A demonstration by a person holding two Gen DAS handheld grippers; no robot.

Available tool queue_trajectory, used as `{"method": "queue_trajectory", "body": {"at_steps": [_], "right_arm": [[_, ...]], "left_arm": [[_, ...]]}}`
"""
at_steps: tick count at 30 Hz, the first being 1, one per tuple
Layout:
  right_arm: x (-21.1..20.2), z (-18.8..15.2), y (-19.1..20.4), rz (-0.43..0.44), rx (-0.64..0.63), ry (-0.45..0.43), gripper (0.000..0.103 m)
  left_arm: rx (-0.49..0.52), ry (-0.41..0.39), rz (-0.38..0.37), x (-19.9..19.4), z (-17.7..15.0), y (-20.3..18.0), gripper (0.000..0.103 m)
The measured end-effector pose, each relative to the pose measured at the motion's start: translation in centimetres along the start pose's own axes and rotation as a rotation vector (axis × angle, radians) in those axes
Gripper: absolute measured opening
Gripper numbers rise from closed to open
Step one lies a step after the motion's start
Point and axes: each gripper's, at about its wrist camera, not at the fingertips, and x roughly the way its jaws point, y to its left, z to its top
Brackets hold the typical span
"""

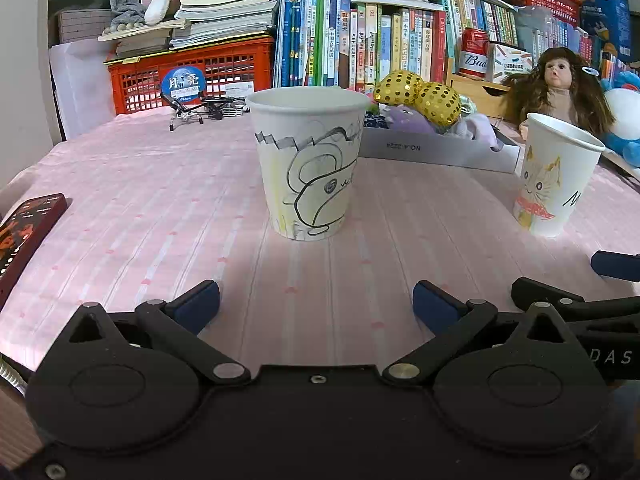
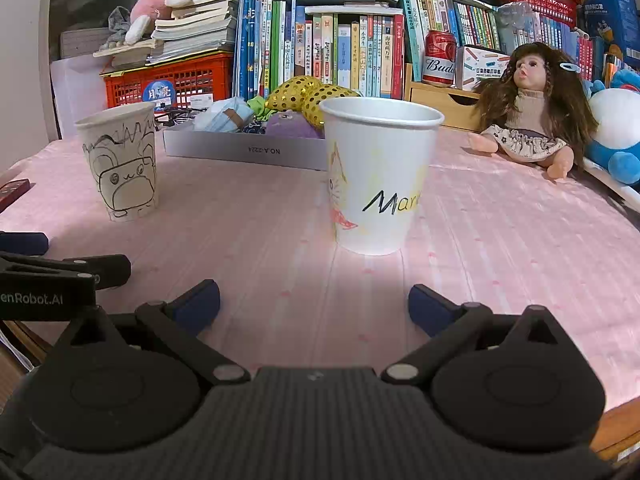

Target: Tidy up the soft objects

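A grey shallow box (image 2: 244, 152) at the back of the pink table holds soft things: a gold sequin bow (image 2: 308, 94), a purple plush (image 2: 290, 126), a pale blue bundle (image 2: 224, 116). The box (image 1: 436, 150) and bow (image 1: 420, 94) also show in the left wrist view. A paper cup with a mouse drawing (image 1: 308, 164) stands ahead of my open, empty left gripper (image 1: 316, 306). A paper cup with a cat drawing (image 2: 378, 176) stands ahead of my open, empty right gripper (image 2: 314, 304).
A long-haired doll (image 2: 528, 112) sits at the right, beside a blue-and-white plush (image 2: 612, 132). Books, a red crate (image 2: 176, 78) and a beer can (image 2: 440, 58) line the back. A dark remote (image 1: 24, 236) lies at the left edge.
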Motion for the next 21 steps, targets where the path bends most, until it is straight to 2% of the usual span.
{"method": "queue_trajectory", "body": {"at_steps": [21], "right_arm": [[-0.03, -0.24, 0.21, -0.006, 0.003, -0.006, 0.103]], "left_arm": [[0.001, -0.003, 0.001, -0.06, -0.09, -0.07, 0.103]]}}
